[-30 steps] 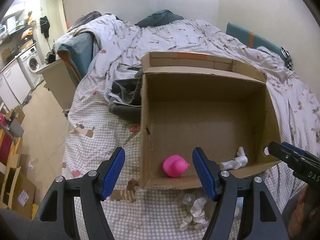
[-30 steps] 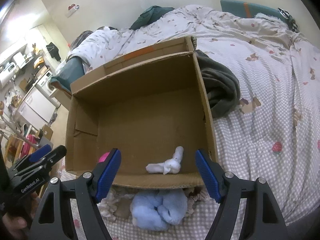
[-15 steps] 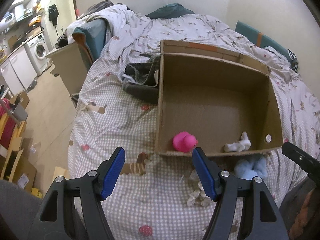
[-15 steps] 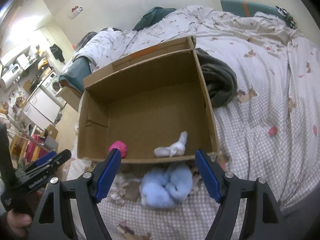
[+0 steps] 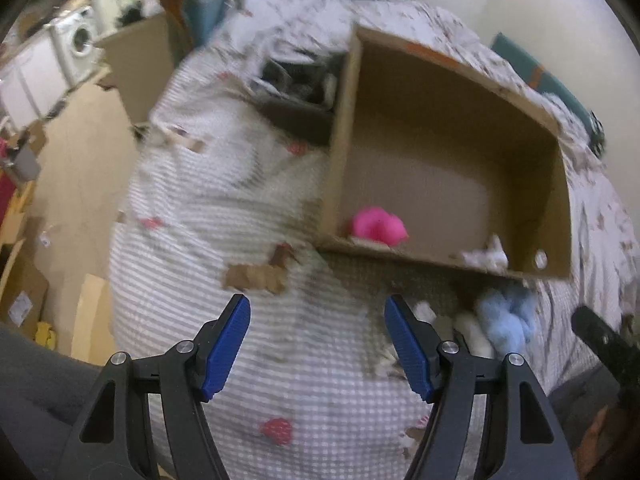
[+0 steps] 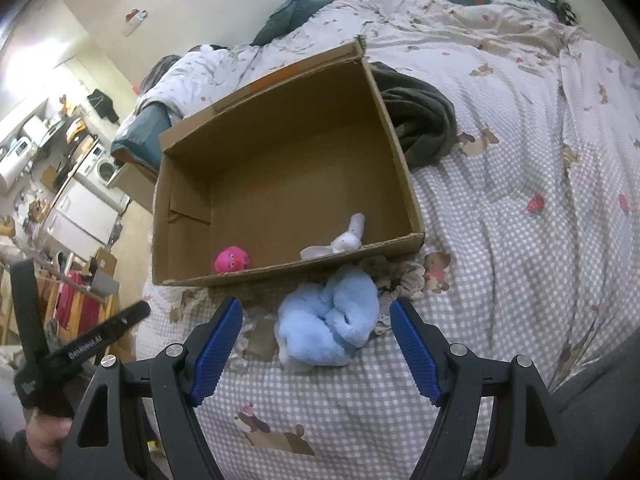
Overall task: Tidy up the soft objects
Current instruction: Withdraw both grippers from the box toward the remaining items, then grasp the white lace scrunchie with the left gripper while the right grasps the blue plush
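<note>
An open cardboard box (image 6: pixel 404 164) lies on the bed; it also shows in the left wrist view (image 5: pixel 340 152). Inside at its near wall are a pink plush toy (image 6: pixel 231 260) (image 5: pixel 378 227) and a white soft toy (image 6: pixel 340 240) (image 5: pixel 488 254). A light blue fluffy toy (image 6: pixel 332 320) (image 5: pixel 506 320) lies on the bedspread in front of the box, with pale scrunchies (image 6: pixel 408 280) beside it. My right gripper (image 6: pixel 316 344) is open and empty, just before the blue toy. My left gripper (image 5: pixel 318 344) is open and empty over bare bedspread, left of the blue toy.
A dark grey garment (image 6: pixel 420 120) lies against the box's right side and another dark bundle (image 5: pixel 296 96) at its left. The bed's left edge (image 5: pixel 120 240) drops to the floor with cardboard boxes (image 5: pixel 24 300). A washing machine (image 5: pixel 76 40) stands far left.
Both grippers have pulled back from the box toward the bed's near edge. The blue toy and scrunchies have come into view. The left wrist view is now motion-blurred.
</note>
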Action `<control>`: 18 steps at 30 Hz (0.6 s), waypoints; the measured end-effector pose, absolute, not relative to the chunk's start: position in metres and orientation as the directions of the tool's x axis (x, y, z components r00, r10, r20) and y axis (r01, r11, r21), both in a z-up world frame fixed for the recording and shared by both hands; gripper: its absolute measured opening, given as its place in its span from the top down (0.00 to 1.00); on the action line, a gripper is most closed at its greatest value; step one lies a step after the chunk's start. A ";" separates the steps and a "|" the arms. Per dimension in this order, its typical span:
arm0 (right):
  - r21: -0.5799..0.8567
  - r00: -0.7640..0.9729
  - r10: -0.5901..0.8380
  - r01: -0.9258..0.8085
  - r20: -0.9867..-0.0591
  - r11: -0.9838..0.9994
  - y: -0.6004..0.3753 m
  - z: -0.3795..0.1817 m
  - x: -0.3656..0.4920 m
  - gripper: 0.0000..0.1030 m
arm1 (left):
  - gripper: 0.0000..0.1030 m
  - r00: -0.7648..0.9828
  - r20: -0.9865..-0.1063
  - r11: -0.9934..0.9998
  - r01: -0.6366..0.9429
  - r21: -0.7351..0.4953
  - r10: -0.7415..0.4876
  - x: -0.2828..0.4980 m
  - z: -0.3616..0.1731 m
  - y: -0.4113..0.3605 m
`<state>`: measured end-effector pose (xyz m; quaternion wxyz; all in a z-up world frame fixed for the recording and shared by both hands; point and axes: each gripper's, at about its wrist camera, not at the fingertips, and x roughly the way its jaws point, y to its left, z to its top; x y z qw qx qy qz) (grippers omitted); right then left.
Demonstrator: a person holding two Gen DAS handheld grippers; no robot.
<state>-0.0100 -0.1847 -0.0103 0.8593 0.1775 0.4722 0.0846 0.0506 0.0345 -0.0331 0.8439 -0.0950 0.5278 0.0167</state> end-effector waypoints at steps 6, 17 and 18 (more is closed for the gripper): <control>0.408 0.506 0.323 0.064 -0.800 0.911 -0.190 -0.023 -0.001 0.22 | 0.35 0.366 -0.915 0.982 -0.009 -0.187 -0.170 0.056 -0.056 -0.001; 0.441 0.483 0.342 0.104 -0.806 0.892 -0.197 -0.031 0.004 0.22 | 0.45 0.285 -0.938 0.979 0.028 -0.200 -0.200 0.071 -0.082 -0.024; 0.441 0.482 0.343 0.104 -0.806 0.892 -0.196 -0.032 0.004 0.22 | 0.50 0.278 -0.939 0.979 0.018 -0.205 -0.202 0.073 -0.085 -0.024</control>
